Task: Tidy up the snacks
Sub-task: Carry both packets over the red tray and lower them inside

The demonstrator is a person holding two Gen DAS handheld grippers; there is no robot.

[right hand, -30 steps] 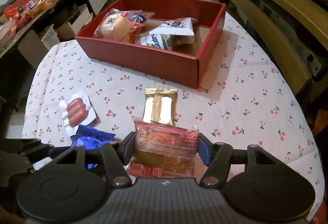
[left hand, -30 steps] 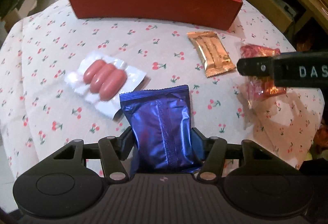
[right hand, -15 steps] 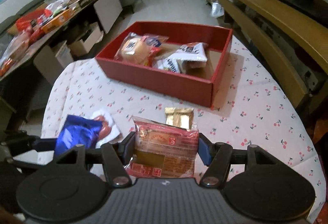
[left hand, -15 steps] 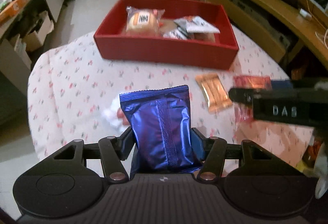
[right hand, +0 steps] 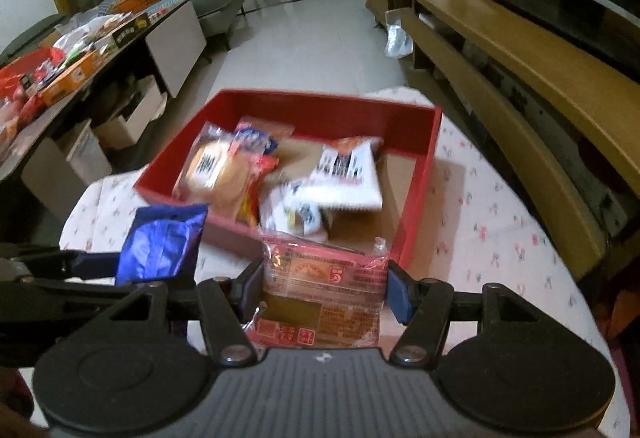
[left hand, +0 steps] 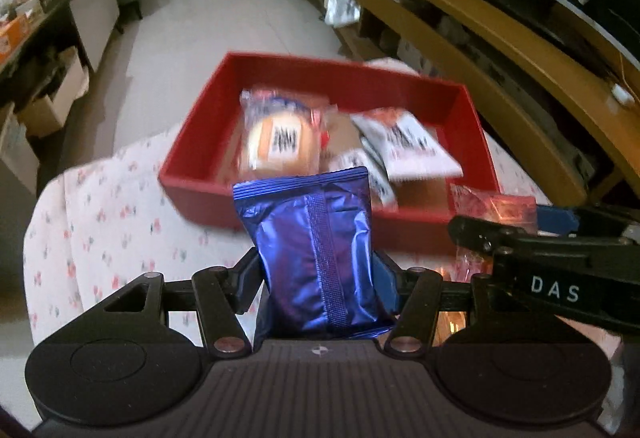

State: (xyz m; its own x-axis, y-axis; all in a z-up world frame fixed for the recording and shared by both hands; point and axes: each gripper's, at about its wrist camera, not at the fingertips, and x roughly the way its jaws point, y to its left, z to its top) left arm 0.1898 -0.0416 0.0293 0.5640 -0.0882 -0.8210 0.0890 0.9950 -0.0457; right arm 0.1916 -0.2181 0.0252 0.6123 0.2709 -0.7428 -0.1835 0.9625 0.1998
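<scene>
My left gripper (left hand: 318,270) is shut on a blue foil snack packet (left hand: 312,250), held upright above the cherry-print tablecloth (left hand: 100,213). My right gripper (right hand: 324,286) is shut on a red biscuit packet (right hand: 324,290). Both hang just short of the near wall of the red box (left hand: 200,181), (right hand: 416,205). Inside the box lie a wrapped bun (left hand: 276,141), (right hand: 212,169) and white snack packets (left hand: 408,145), (right hand: 344,177). In the left wrist view the right gripper (left hand: 520,242) and its red packet (left hand: 496,205) show at right; the blue packet (right hand: 160,242) shows at left in the right wrist view.
A wooden bench (right hand: 520,93) runs along the right side of the table. At left stands a low cabinet (right hand: 80,49) loaded with boxes and bags. Tiled floor (right hand: 320,49) lies beyond the box. Bare cardboard floor shows in the box's right part (right hand: 400,173).
Both grippers have risen and moved forward toward the red box with their packets. The sausage pack and gold packet on the cloth have dropped out of sight below.
</scene>
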